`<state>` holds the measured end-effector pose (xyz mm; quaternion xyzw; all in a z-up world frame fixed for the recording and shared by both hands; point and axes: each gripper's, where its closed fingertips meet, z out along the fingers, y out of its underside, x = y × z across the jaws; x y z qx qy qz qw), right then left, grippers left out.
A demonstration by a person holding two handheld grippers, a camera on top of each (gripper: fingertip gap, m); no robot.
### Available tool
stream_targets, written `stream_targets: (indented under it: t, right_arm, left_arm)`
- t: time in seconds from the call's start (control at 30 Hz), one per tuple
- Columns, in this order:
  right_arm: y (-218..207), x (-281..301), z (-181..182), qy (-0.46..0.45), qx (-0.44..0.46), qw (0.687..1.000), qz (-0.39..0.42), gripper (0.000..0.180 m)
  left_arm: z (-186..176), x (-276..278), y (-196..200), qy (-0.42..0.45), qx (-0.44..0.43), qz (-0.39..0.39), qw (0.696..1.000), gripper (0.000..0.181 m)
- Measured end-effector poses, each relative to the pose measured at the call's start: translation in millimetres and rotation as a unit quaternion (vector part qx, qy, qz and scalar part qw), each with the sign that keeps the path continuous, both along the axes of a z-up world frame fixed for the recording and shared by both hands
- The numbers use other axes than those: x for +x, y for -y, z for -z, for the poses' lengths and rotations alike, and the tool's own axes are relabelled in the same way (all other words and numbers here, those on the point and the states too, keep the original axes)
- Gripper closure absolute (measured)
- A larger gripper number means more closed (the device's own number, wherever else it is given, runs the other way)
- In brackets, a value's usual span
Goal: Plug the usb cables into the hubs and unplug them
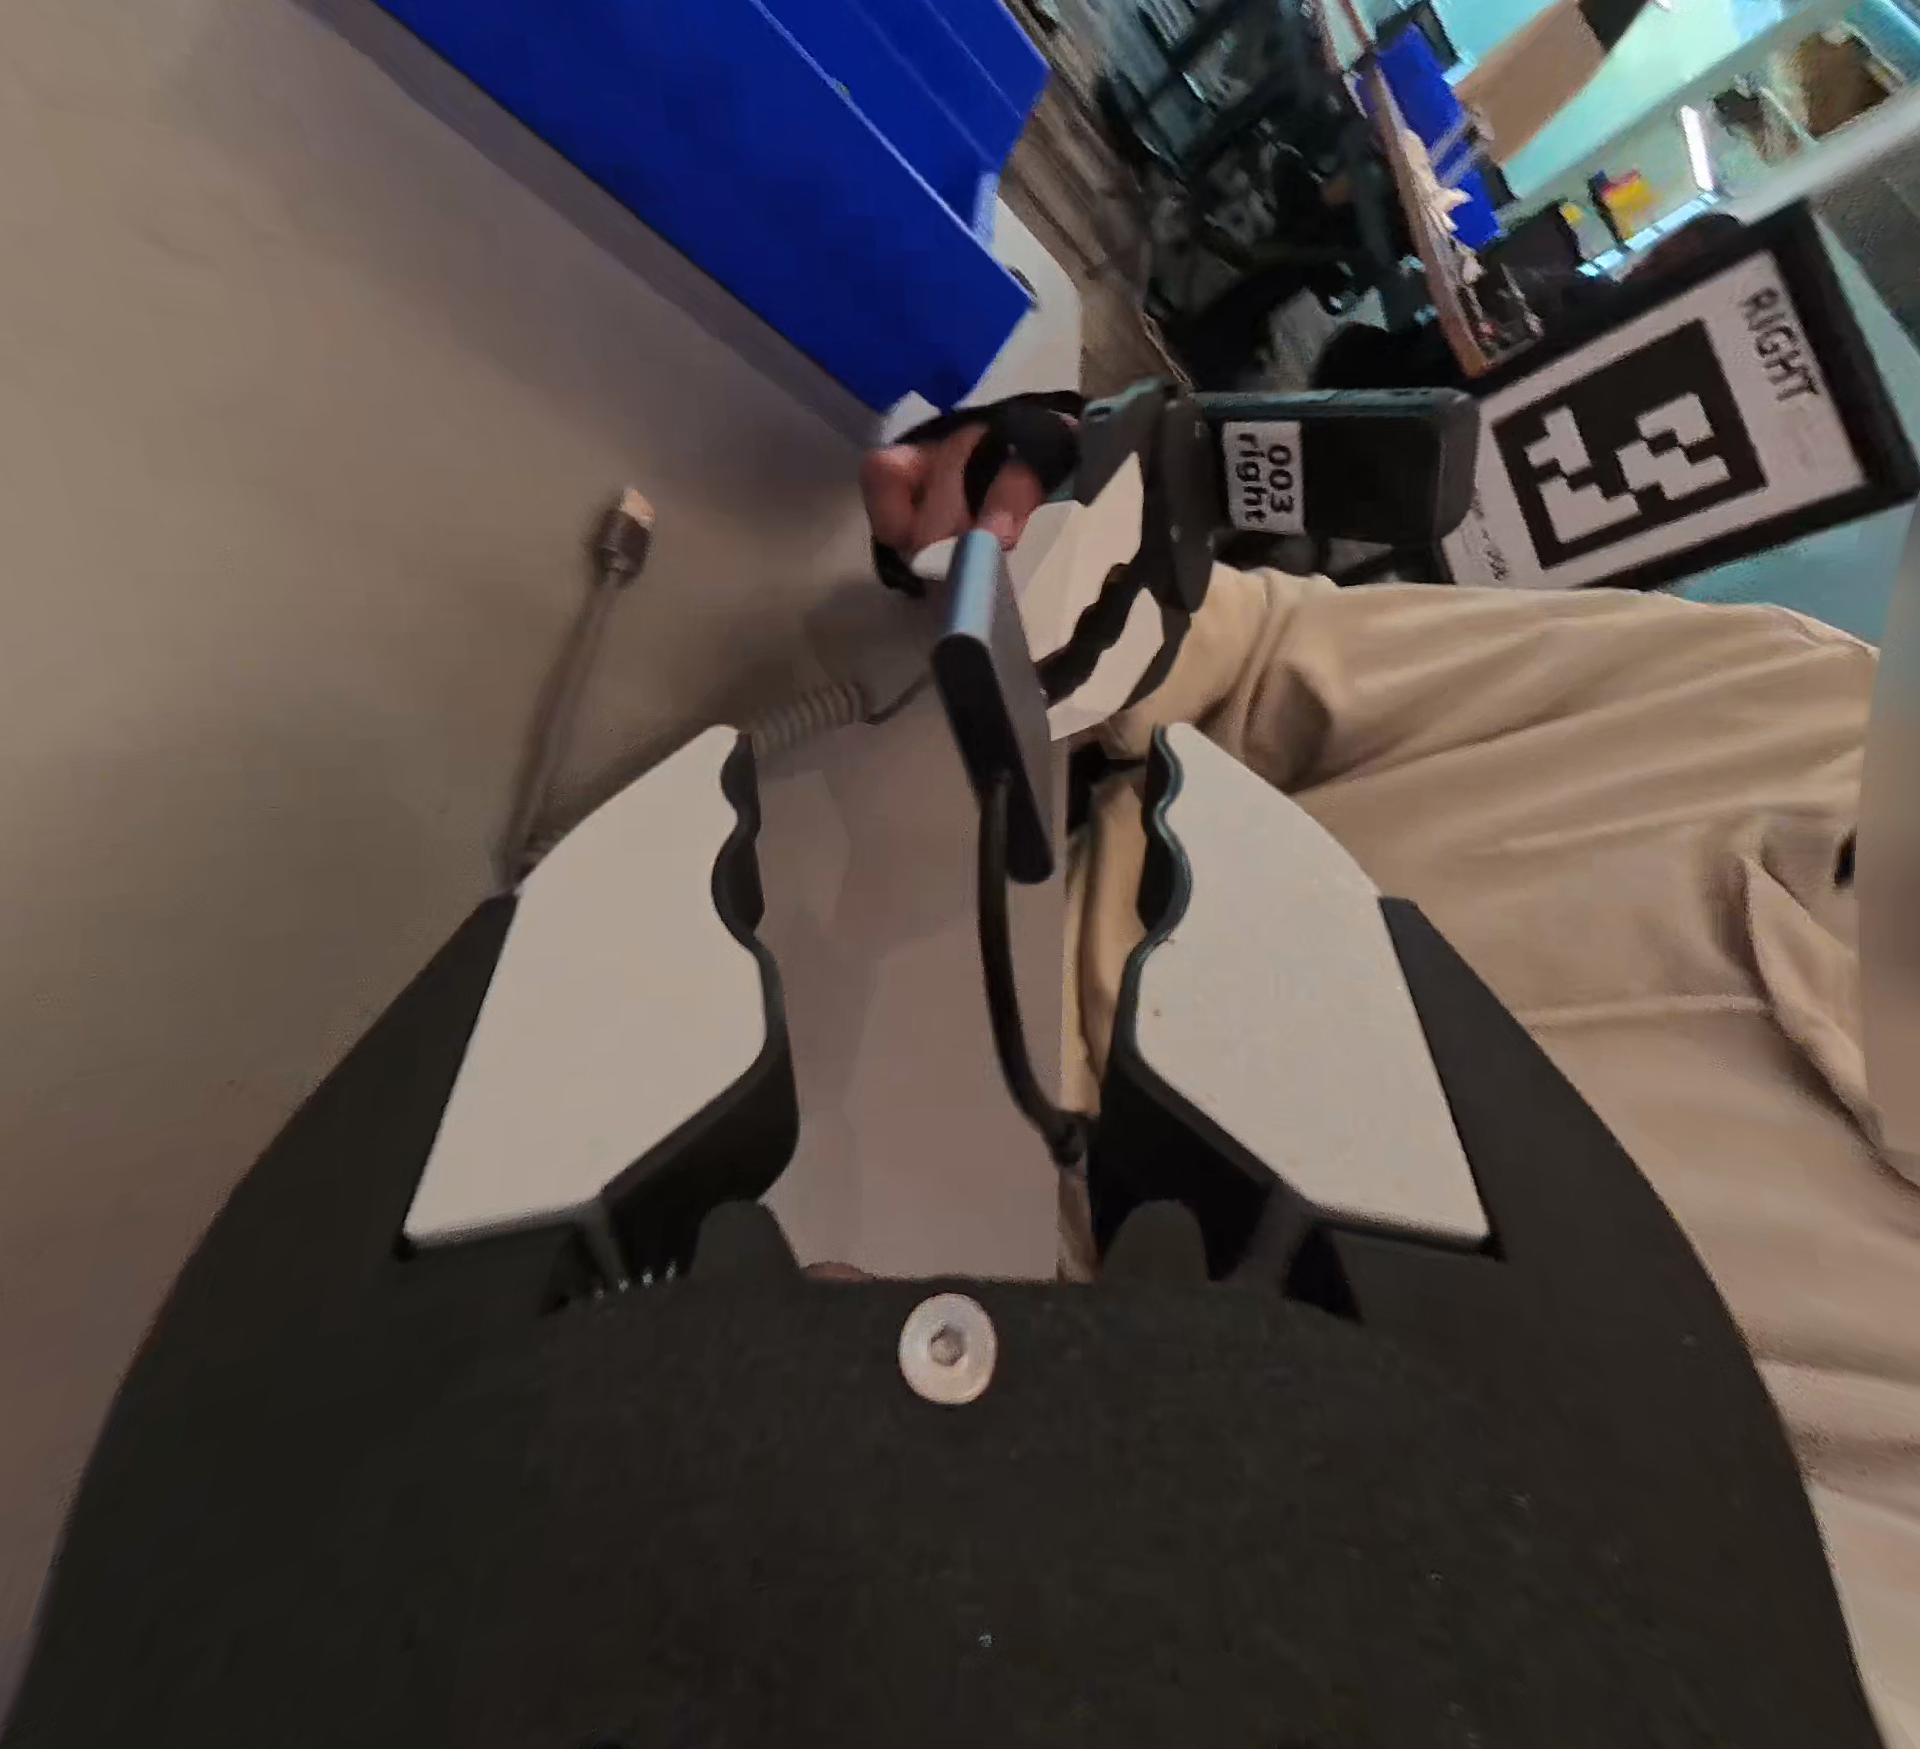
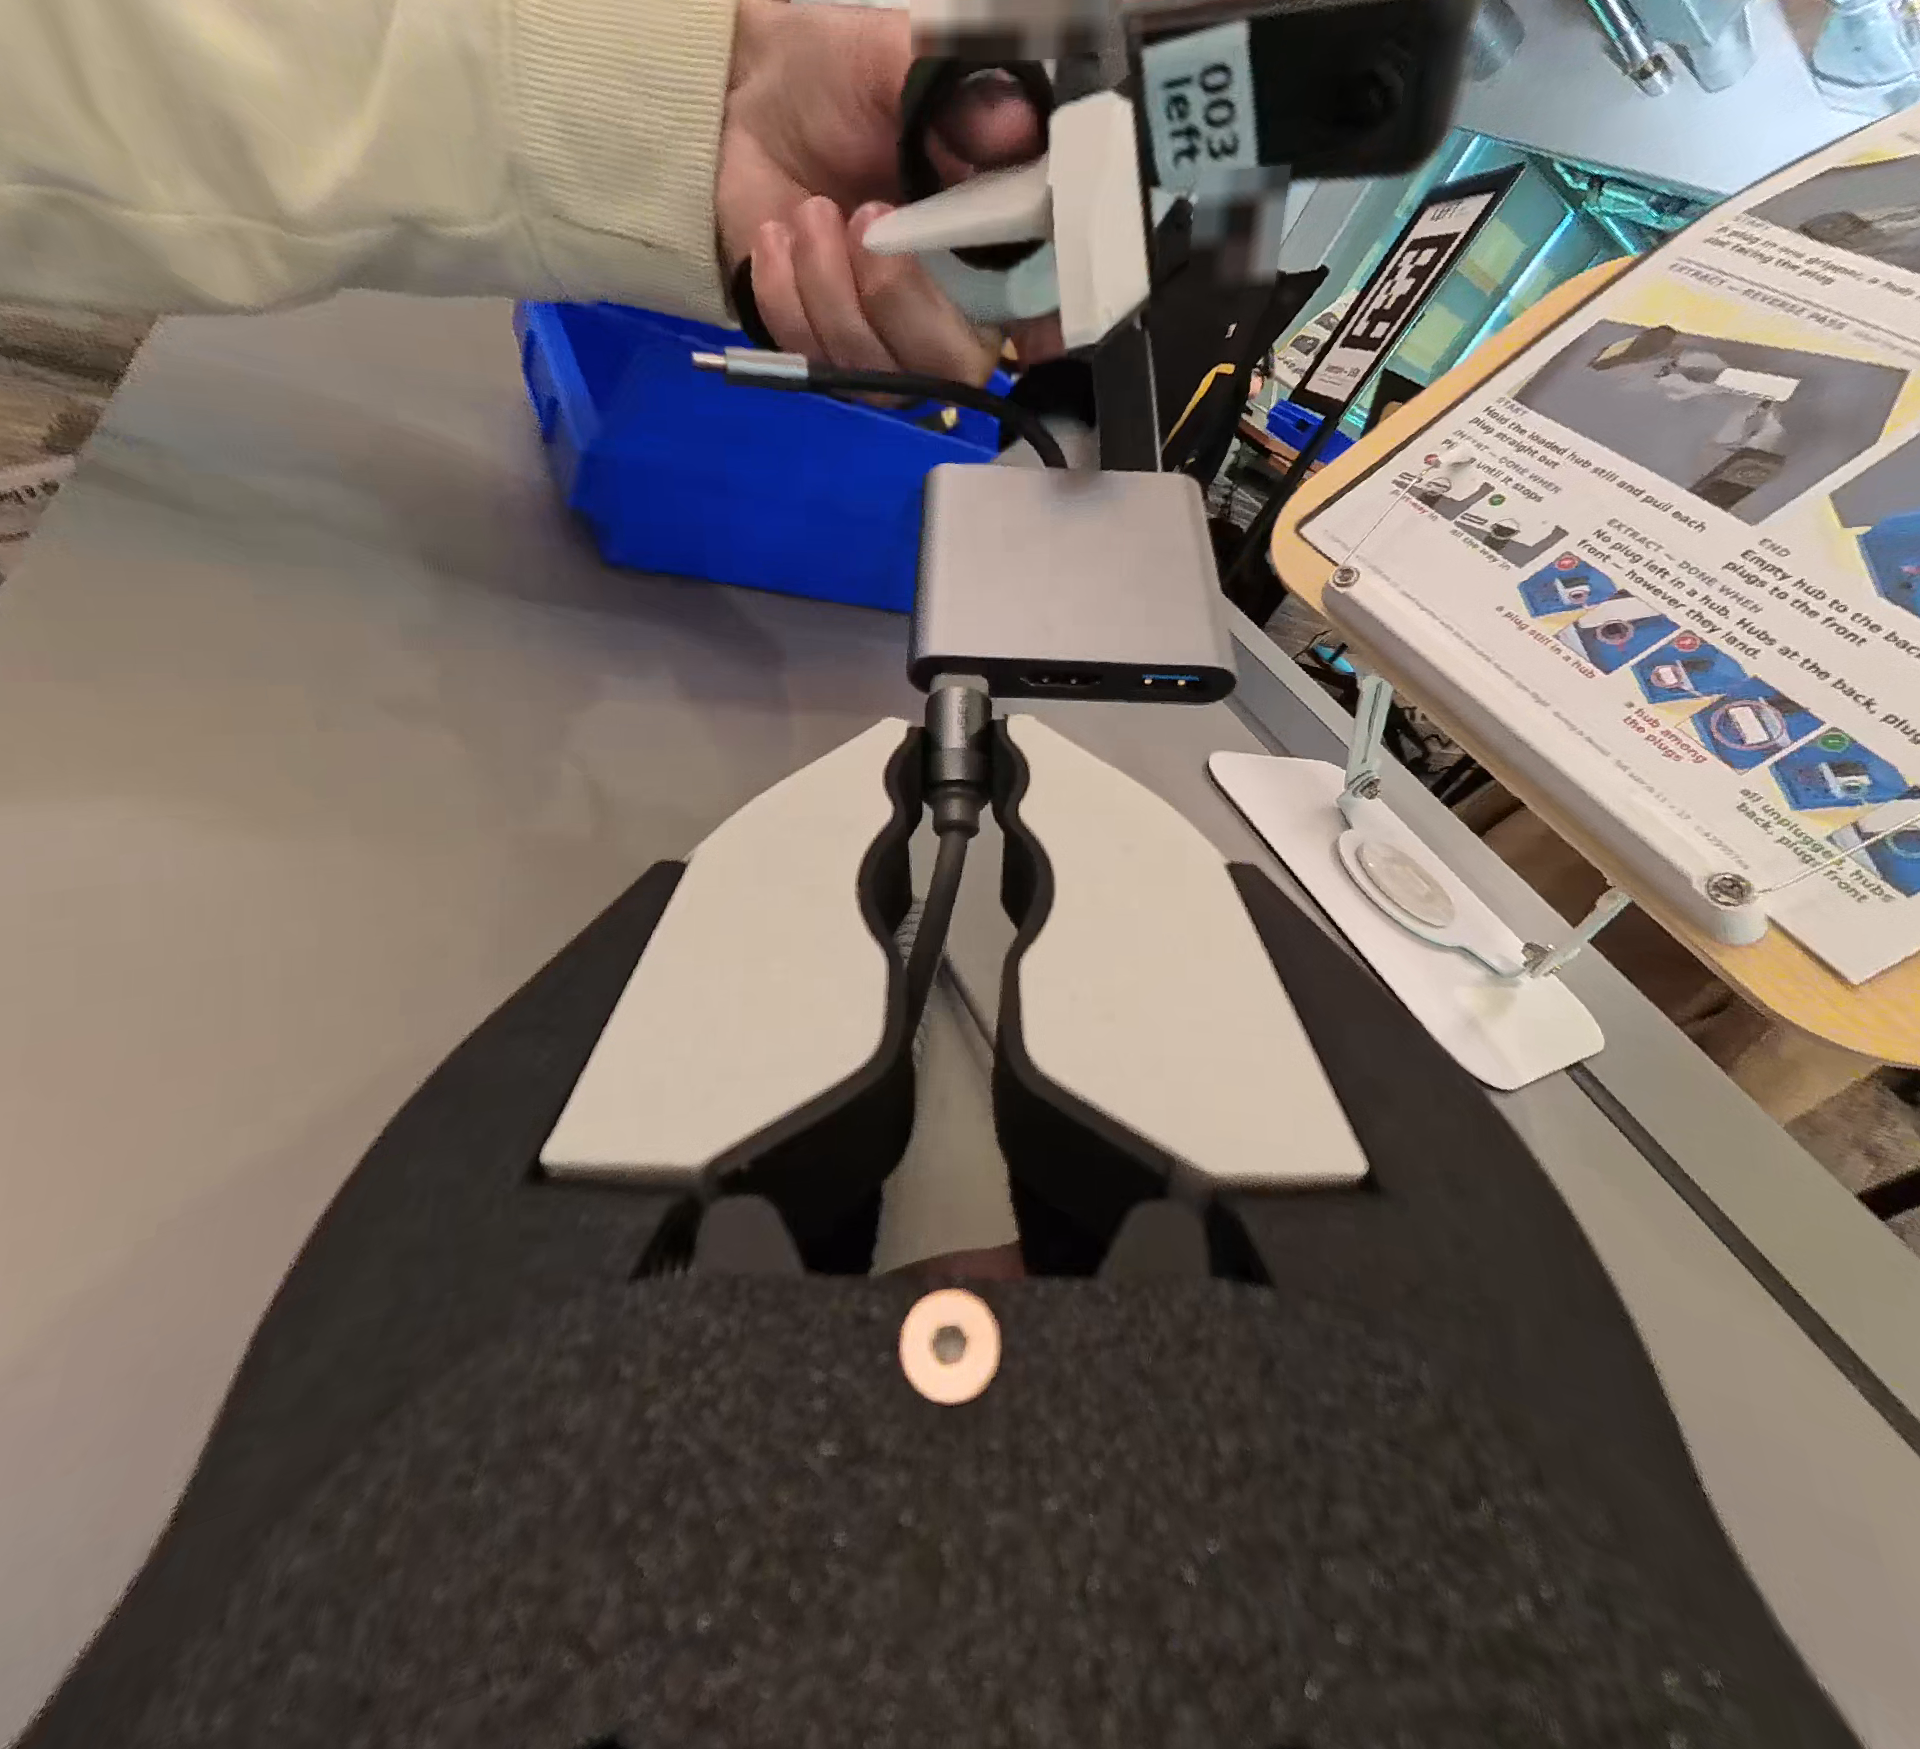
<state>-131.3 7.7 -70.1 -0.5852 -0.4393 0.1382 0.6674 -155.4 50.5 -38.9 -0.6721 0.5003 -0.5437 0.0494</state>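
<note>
My right gripper (image 2: 956,735) is shut on a black USB plug (image 2: 956,712). The plug sits in the left port of a flat grey hub (image 2: 1060,567), which hangs above the grey table (image 2: 312,660). The hub's own black cable (image 2: 935,395) curves back to a silver plug (image 2: 753,366) over the blue bin (image 2: 748,494). My left gripper (image 1: 951,754) is open and empty. The hub (image 1: 1003,691) stands edge-on just beyond its fingertips, untouched. The hub's cable (image 1: 1003,951) runs down between the left fingers. The right gripper's fingers (image 1: 1101,525) meet the hub's far end.
A braided cable (image 1: 566,691) with a silver plug (image 1: 623,530) lies on the table to the left. A blue bin (image 1: 675,89) stands beyond it. An instruction sheet on a wooden board (image 2: 1662,608) with a white stand base (image 2: 1403,910) sits at the table's right edge. A beige sleeve (image 1: 1455,816) is close.
</note>
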Motion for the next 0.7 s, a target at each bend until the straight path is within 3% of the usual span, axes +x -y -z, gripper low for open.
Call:
stream_targets:
  t: [0.17, 0.23, 0.27, 0.5, 0.7]
  right_arm:
    - [-5.3, -0.4, 9.1, 0.042, 0.019, 0.999, 0.028, 0.168]
    - [-8.2, 1.0, 10.6, 0.05, 0.022, 0.998, 0.04, 0.168]
    - [-10.0, 2.6, 12.6, 0.056, 0.022, 0.997, 0.047, 0.168]
    - [-10.9, 6.7, 12.6, 0.025, 0.006, 0.999, 0.039, 0.166]
    - [-8.7, 23.6, 3.4, -0.115, -0.146, 0.982, -0.025, 0.145]
  left_arm:
    - [28.3, 11.7, 21.5, -0.03, 0.015, 0.059, 0.998, 0.121]
    - [33.6, 13.9, 24.9, -0.027, 0.018, 0.068, 0.997, 0.156]
    - [32.8, 15.5, 25.3, -0.02, 0.013, 0.066, 0.998, 0.163]
    - [24.7, 21.8, 26.6, 0.077, 0.05, 0.058, 0.994, 0.169]
    - [21.4, 29.8, 20.1, 0.165, 0.122, -0.016, 0.979, 0.169]
